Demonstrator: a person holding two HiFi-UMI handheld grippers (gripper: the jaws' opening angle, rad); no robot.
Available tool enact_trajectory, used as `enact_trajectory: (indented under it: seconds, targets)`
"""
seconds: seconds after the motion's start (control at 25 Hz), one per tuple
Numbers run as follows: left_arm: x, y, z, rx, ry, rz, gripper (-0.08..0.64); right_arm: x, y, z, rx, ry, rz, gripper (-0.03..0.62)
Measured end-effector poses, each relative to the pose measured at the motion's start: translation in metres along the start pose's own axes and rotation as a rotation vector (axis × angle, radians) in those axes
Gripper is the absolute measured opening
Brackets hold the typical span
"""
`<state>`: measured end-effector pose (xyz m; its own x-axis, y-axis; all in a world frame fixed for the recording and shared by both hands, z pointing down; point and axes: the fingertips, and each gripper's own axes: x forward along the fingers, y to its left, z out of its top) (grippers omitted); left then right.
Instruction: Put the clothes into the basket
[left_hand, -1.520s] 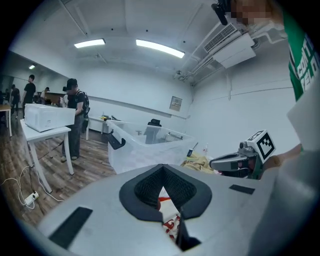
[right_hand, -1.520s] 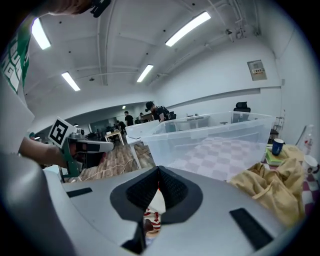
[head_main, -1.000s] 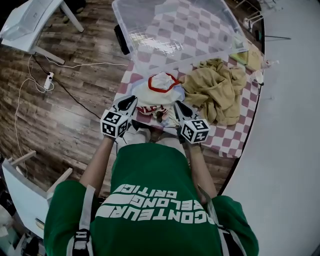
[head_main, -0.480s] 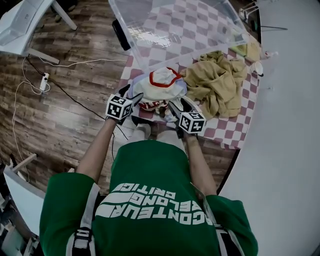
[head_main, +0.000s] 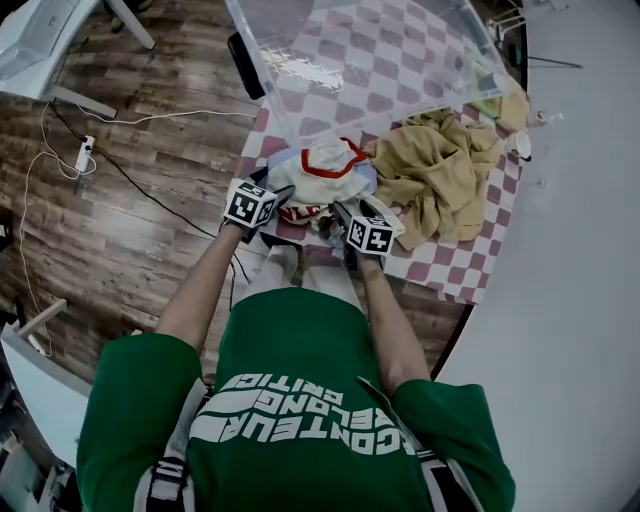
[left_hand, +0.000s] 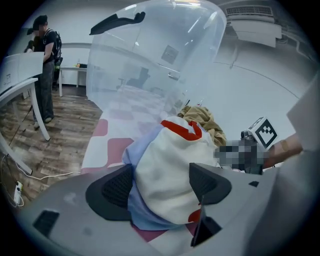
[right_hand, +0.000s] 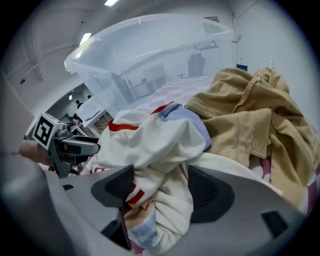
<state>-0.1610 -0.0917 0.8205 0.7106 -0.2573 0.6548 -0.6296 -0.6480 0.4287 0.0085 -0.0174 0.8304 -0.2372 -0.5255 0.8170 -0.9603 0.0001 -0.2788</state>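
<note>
A bundled white garment (head_main: 322, 168) with red trim and a light blue part lies on the checkered table (head_main: 440, 270), in front of the clear plastic basket (head_main: 300, 100). A tan garment (head_main: 435, 175) is heaped to its right. My left gripper (head_main: 281, 196) is at the bundle's left side, and its jaws have just been opening. In the left gripper view (left_hand: 160, 185) the white cloth (left_hand: 170, 160) sits between the wide jaws. My right gripper (head_main: 341, 212) has also just been opening. In its own view (right_hand: 160, 187) the white cloth (right_hand: 155, 140) hangs between the jaws.
The basket (left_hand: 150, 55) stands tilted right behind the clothes, a black handle (head_main: 245, 65) on its left end. The tan garment (right_hand: 250, 125) covers the table's right part. A white desk (head_main: 40, 50) and a cable with power strip (head_main: 82, 155) are on the wood floor, left.
Both grippers have come down and forward onto the white bundle. Their jaws, shut a second ago, now stand wide with the cloth between them.
</note>
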Motion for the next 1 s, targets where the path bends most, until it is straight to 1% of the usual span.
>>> enact_trajectory:
  seconds: [0.08, 0.2, 0.44, 0.52, 0.56, 0.64, 0.76, 0.88, 1.0]
  targets:
    - [0.006, -0.005, -0.002, 0.007, 0.016, -0.013, 0.334, 0.008, 0.001, -0.004, 0.025, 0.018, -0.005, 0.327]
    - [0.016, -0.016, -0.005, 0.017, 0.037, -0.037, 0.334, 0.019, 0.003, -0.007, 0.069, 0.018, -0.006, 0.327]
    - [0.035, -0.034, -0.01, 0.027, 0.054, -0.069, 0.334, 0.025, 0.005, -0.003, 0.124, -0.038, -0.032, 0.325]
    - [0.04, -0.037, -0.01, 0.021, 0.056, -0.078, 0.332, 0.027, 0.008, -0.005, 0.145, -0.045, -0.022, 0.318]
    - [0.041, -0.039, -0.01, 0.016, 0.058, -0.085, 0.326, 0.029, 0.011, -0.006, 0.156, -0.045, -0.01, 0.298]
    - [0.042, -0.044, -0.011, -0.001, 0.064, -0.103, 0.306, 0.03, 0.018, -0.007, 0.18, -0.041, 0.015, 0.231]
    - [0.043, -0.054, -0.014, -0.043, 0.059, -0.131, 0.266, 0.032, 0.027, -0.007, 0.233, -0.036, 0.055, 0.163]
    - [0.043, -0.062, -0.016, -0.081, 0.041, -0.149, 0.236, 0.03, 0.033, -0.004, 0.284, -0.028, 0.096, 0.131]
    - [0.04, -0.072, -0.016, -0.085, 0.03, -0.164, 0.2, 0.027, 0.037, -0.001, 0.281, -0.013, 0.134, 0.117]
